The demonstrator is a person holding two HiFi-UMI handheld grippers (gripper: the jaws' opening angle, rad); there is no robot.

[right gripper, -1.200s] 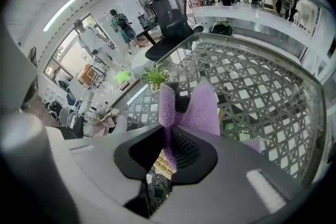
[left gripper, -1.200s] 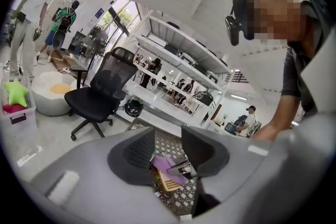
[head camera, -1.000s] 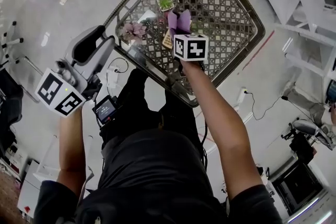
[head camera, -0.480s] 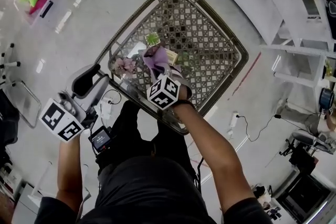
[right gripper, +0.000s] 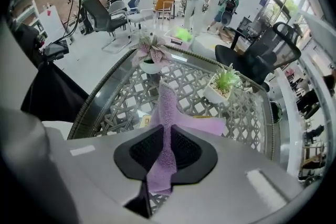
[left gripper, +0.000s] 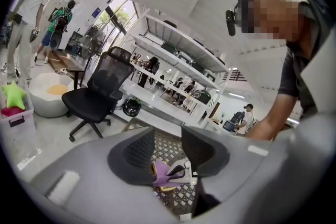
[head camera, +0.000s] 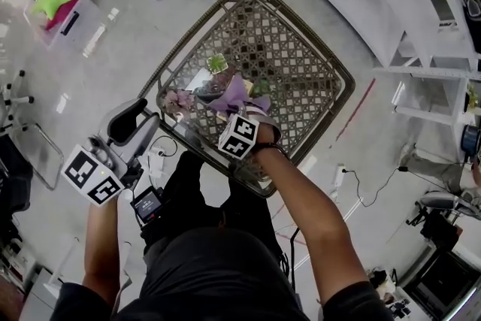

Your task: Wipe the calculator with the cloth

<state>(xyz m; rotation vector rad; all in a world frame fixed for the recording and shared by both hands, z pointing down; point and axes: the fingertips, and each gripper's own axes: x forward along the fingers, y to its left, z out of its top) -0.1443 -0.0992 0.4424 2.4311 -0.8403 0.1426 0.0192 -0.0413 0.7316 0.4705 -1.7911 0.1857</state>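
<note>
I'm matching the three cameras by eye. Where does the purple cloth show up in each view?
Head view: purple cloth, centre, over the lattice table.
Left gripper view: low centre, small, seen through the gap of the left gripper's open jaws.
Right gripper view: centre, pinched in the right gripper's jaws.
Shared landmark: that lattice table, in all three.

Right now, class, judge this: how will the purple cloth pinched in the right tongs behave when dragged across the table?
Probably floppy: the purple cloth folds and drapes from the right tongs. Likely light, since a narrow pinch carries it. Its fuzzy nap should drag rather than slide.
</note>
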